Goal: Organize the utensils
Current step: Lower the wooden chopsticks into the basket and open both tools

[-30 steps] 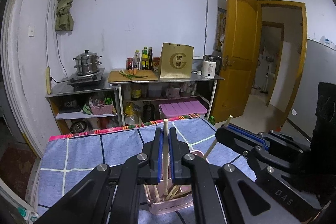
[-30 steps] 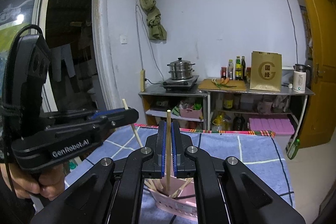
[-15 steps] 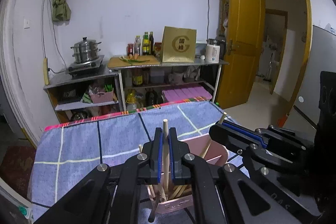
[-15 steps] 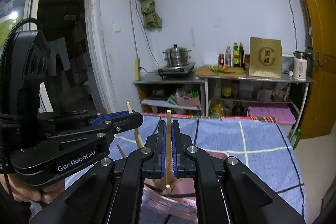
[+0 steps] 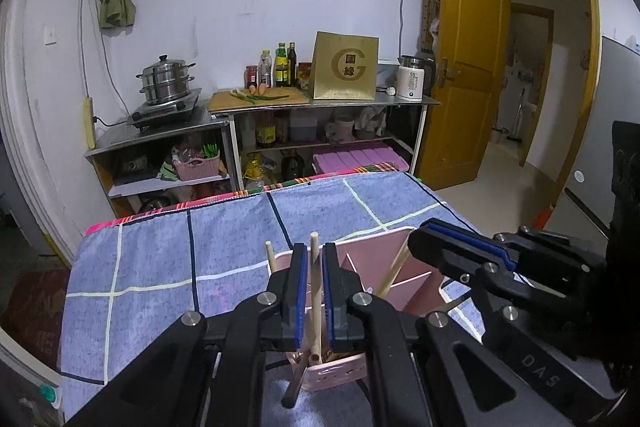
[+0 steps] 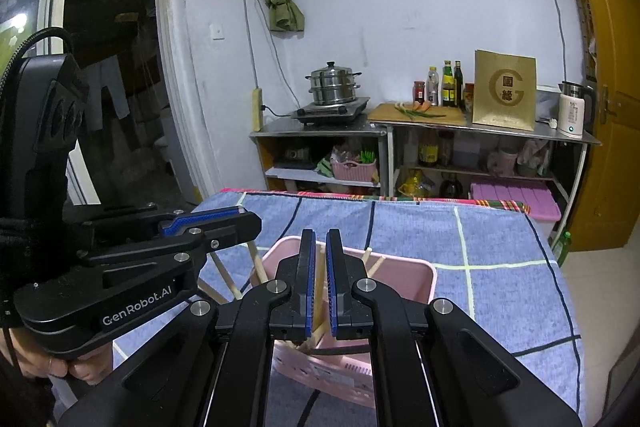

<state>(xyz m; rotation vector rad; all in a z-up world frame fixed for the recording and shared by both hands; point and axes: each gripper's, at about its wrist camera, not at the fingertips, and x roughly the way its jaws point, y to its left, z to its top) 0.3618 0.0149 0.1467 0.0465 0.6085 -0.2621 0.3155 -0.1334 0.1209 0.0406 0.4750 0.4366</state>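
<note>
Now we are seeing pale wooden chopsticks (image 5: 315,291) standing in the pink basket (image 6: 420,269) — left gripper (image 5: 315,267) fingers pinching one; right gripper (image 6: 320,259) fingers narrow, their grip unclear.

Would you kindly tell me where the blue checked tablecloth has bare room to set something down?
Bare blue checked tablecloth lies left of the pink plastic organizer and beyond it toward the striped hem. It is crowded at the organizer, where both grippers work.

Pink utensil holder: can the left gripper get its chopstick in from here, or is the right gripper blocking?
Probably yes. The chopstick in the left gripper points down into the pink utensil holder; the right gripper sits off to its right, not between them.
</note>
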